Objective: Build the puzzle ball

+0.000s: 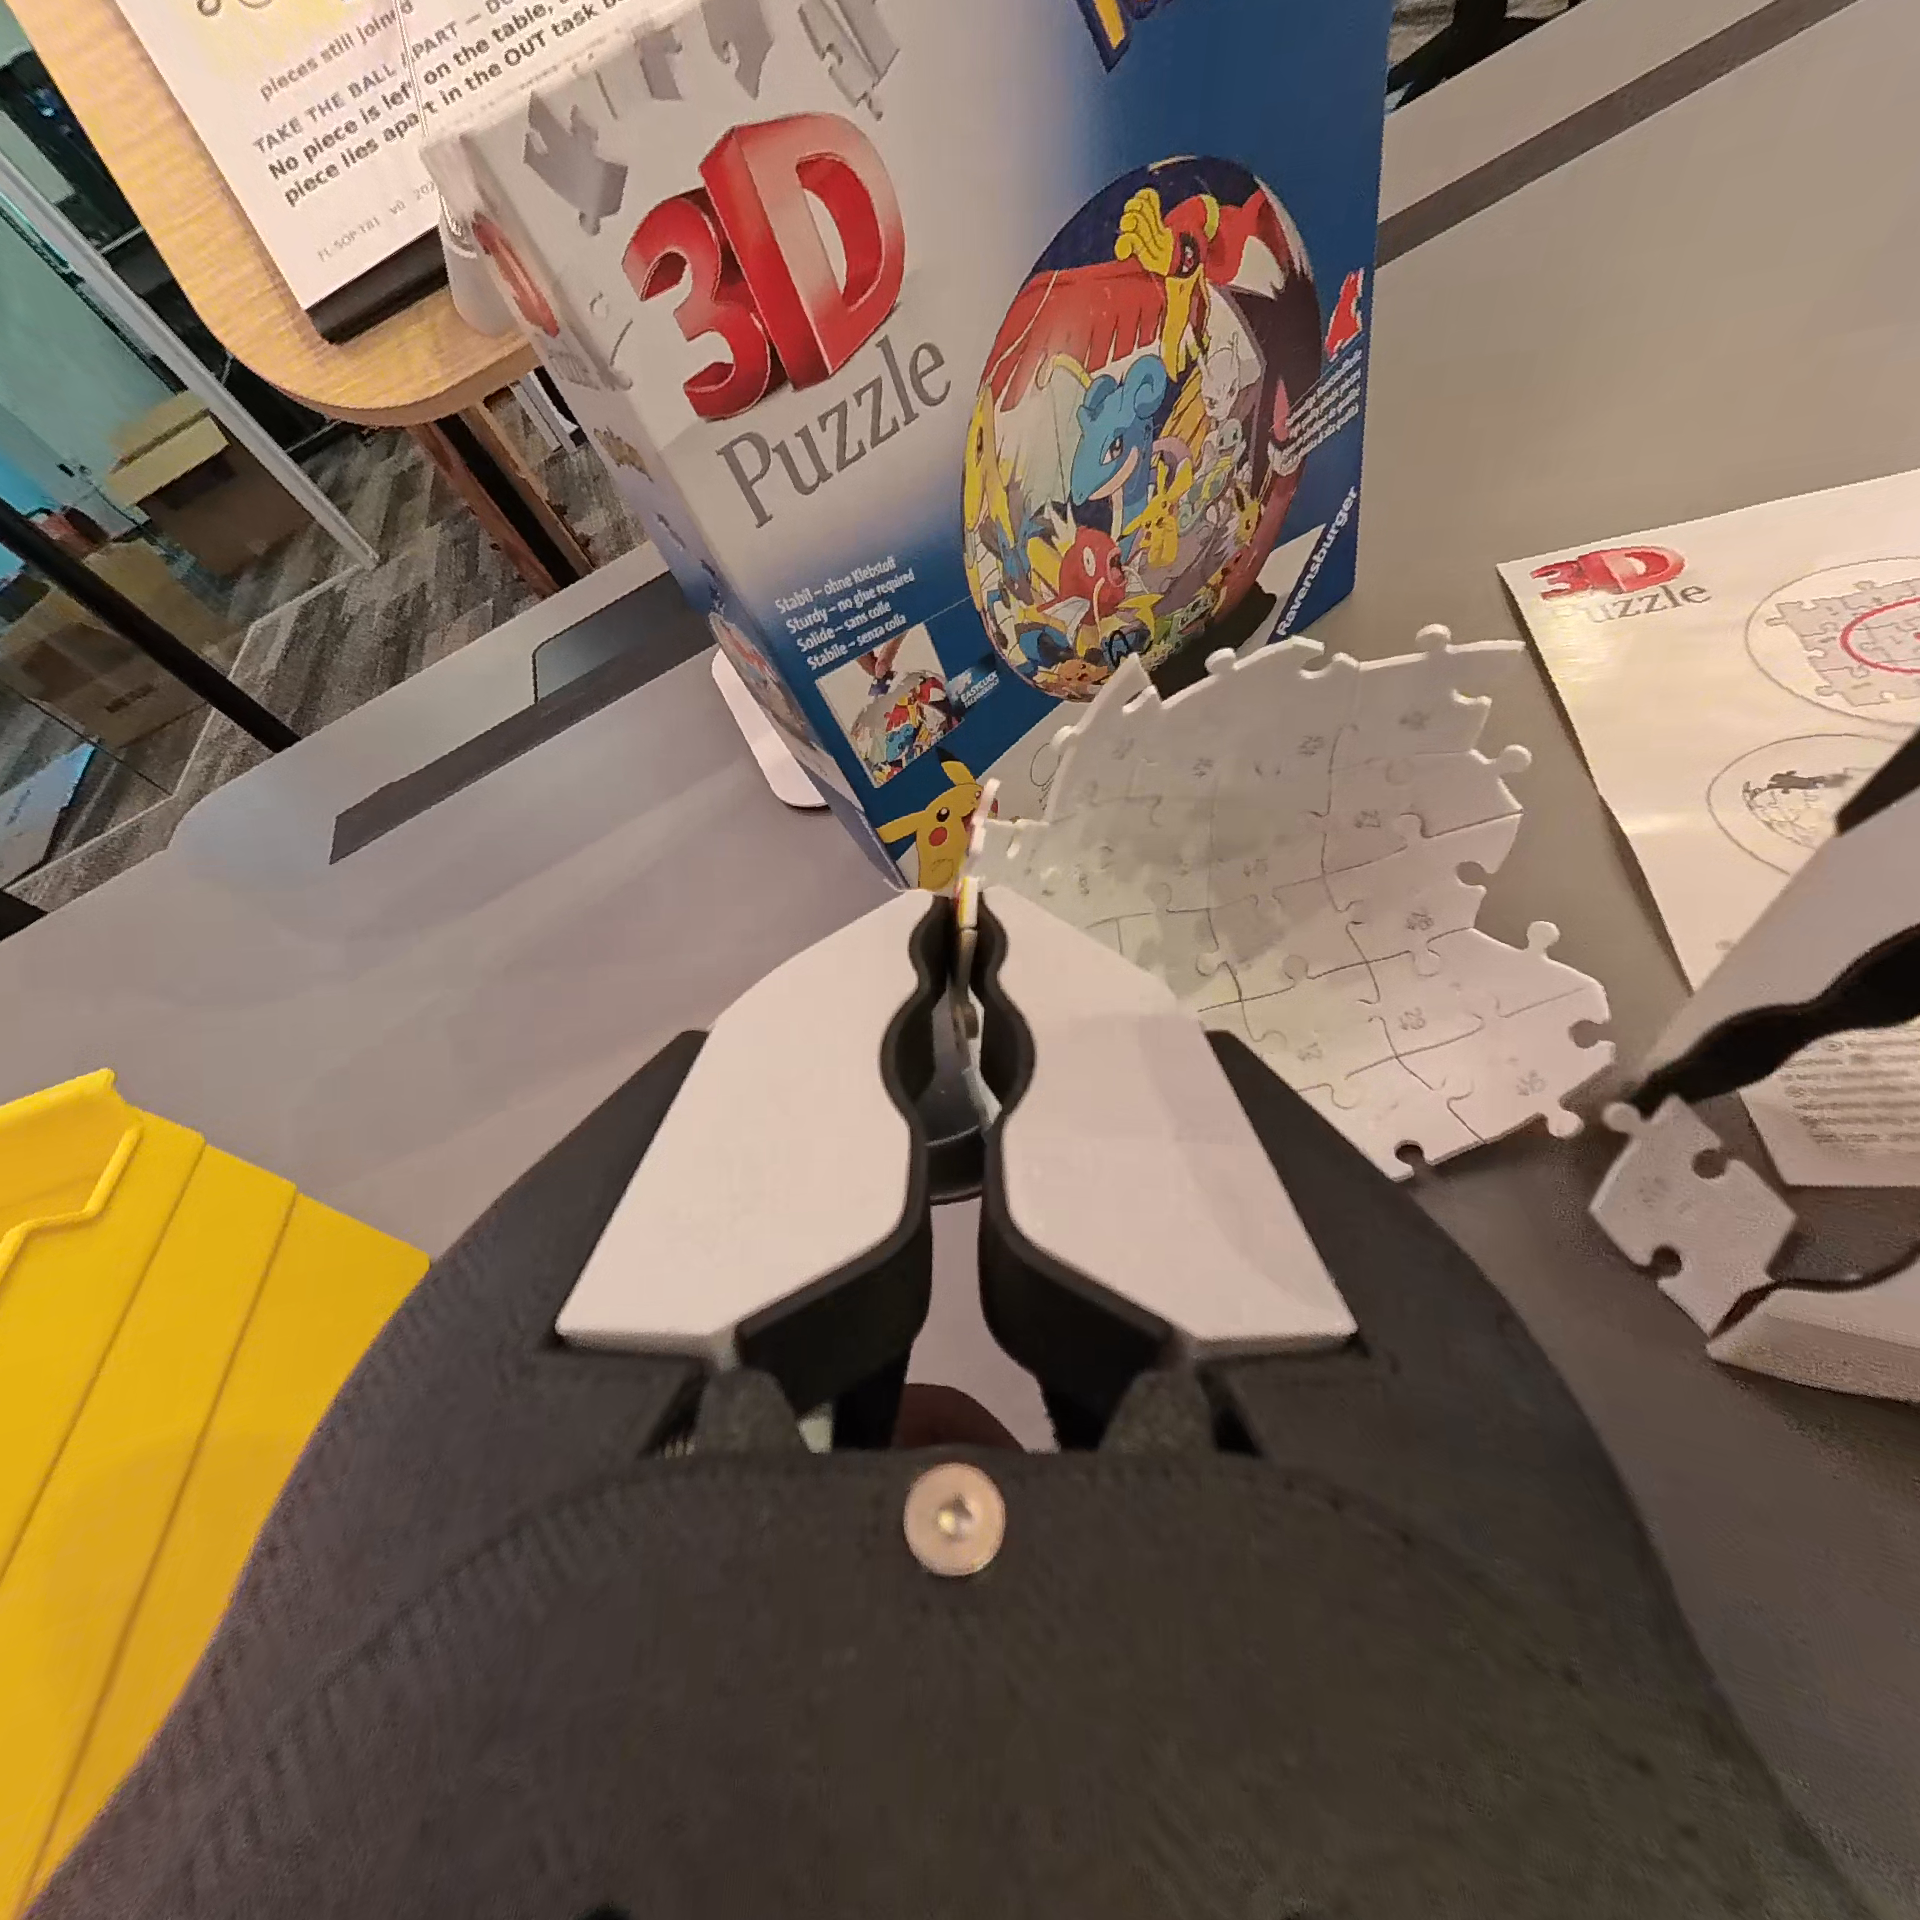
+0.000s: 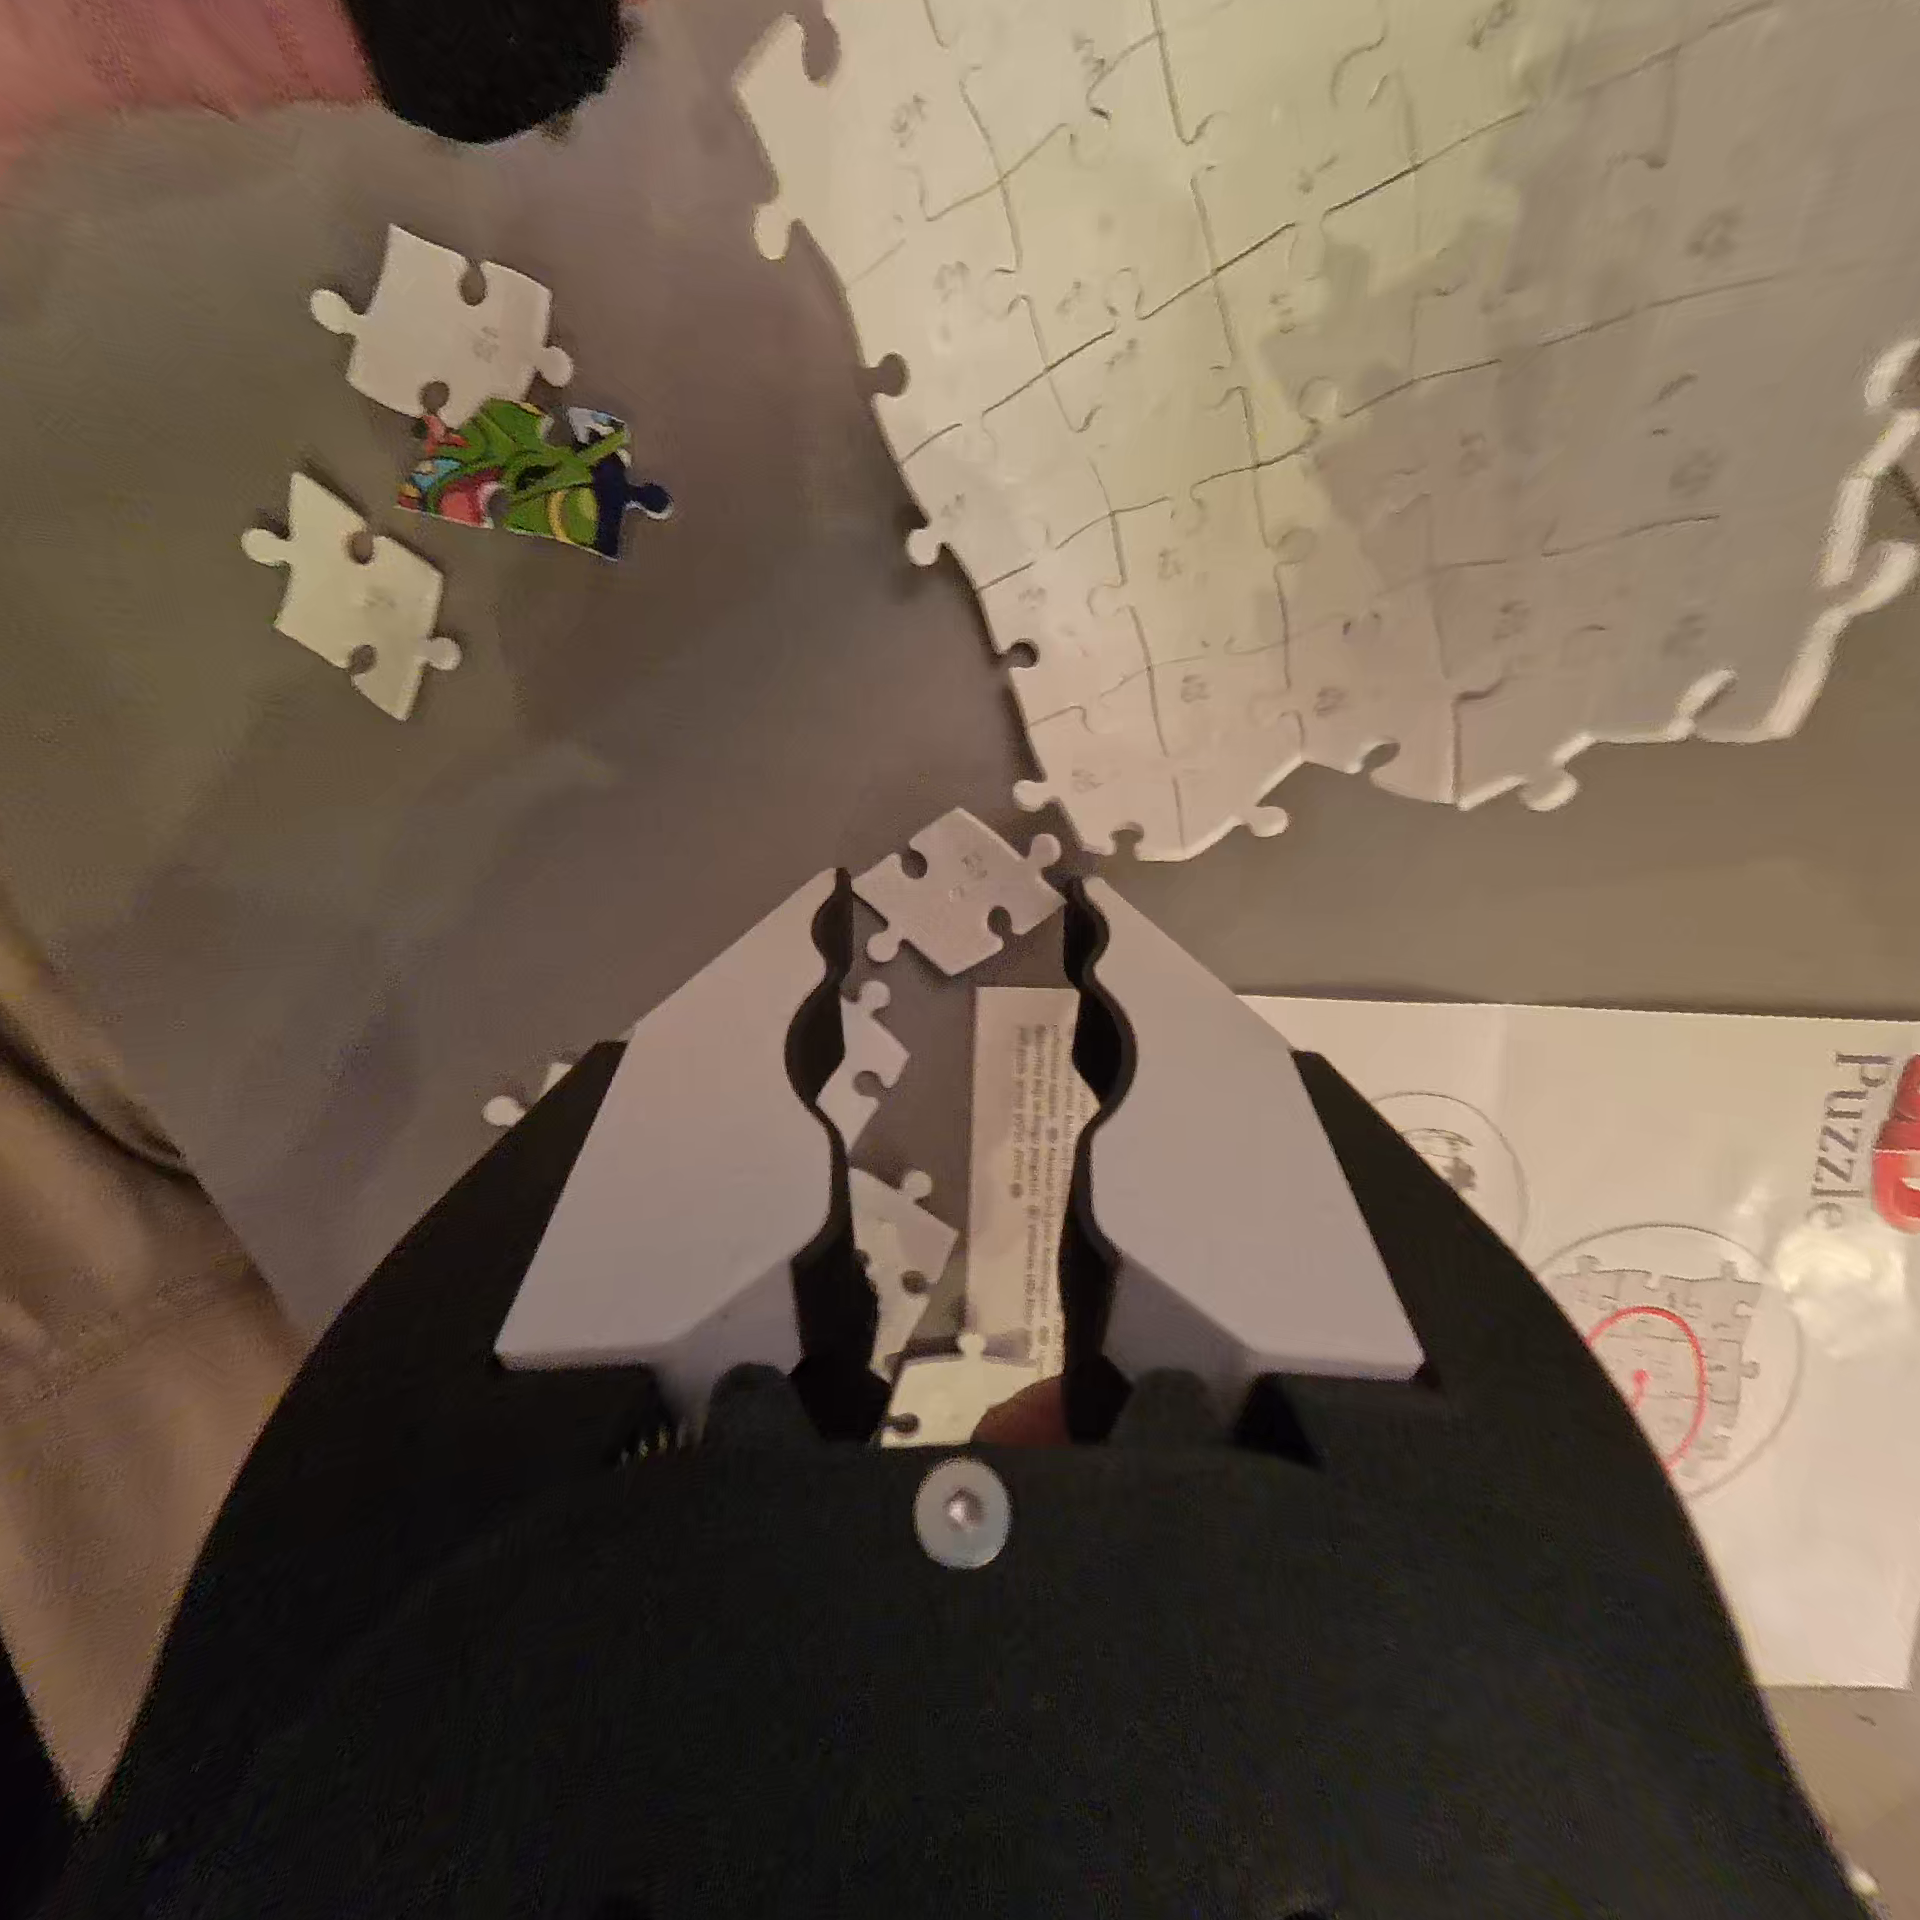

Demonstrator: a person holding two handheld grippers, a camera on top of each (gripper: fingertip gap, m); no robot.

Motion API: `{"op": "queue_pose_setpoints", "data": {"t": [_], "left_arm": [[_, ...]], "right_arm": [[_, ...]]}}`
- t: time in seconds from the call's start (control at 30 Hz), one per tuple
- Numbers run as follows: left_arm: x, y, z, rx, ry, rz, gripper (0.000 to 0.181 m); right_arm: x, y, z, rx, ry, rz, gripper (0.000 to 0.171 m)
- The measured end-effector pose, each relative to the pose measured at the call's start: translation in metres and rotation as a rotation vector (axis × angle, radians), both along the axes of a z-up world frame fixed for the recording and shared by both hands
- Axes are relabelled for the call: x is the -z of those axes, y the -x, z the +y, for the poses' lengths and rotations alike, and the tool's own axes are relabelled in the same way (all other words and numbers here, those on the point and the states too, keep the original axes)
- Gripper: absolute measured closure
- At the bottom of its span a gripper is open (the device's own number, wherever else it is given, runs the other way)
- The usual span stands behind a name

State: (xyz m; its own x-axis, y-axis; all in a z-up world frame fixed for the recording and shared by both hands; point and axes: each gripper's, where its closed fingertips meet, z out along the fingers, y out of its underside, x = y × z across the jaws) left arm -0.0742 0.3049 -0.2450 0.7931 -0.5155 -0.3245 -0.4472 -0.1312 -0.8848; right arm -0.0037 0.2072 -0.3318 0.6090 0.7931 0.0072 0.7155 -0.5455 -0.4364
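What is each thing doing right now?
Left tongs: shut on the shell's edge.
Puzzle shell: partly built, plain side showing.
Right tongs: pinching a single piece, beside the shell's edge.
Puzzle box: upright.
Colourful piece: loose, picture up.

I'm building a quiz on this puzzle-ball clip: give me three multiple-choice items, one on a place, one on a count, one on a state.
1. Where does the puzzle box stand?
A. behind the joined shell
B. inside the yellow bin
C. on the instruction sheet

2. How many loose pieces beside the shell's left edge in the right wrist view lie picture side up?
A. none
B. one
C. three

3. How is the left gripper?
A. wide open
B. shut on the shell's edge
C. shut on the box

Answers: 1 A, the box rises upright just beyond the shell. 2 B, only the green piece shows print; its two neighbours show grey backs. 3 B, the jaws pinch the shell's rim.
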Motion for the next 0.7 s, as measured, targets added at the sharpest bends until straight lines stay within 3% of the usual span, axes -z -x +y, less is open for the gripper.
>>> {"op": "queue_pose_setpoints", "data": {"t": [0.2, 0.33, 0.7], "left_arm": [[0.0, 0.0, 0.001, 0.002, -0.007, -0.004, 0.179], [-0.001, -0.002, 0.002, 0.016, -0.014, -0.006, 0.179], [-0.004, -0.006, 0.001, 0.044, -0.04, 0.014, 0.179]], "right_arm": [[-0.001, 0.001, -0.001, 0.022, -0.026, 0.018, 0.133], [-0.013, 0.003, 0.002, -0.066, -0.099, -0.005, 0.158], [-0.027, 0.007, 0.005, -0.289, -0.1, -0.105, 0.171]]}}
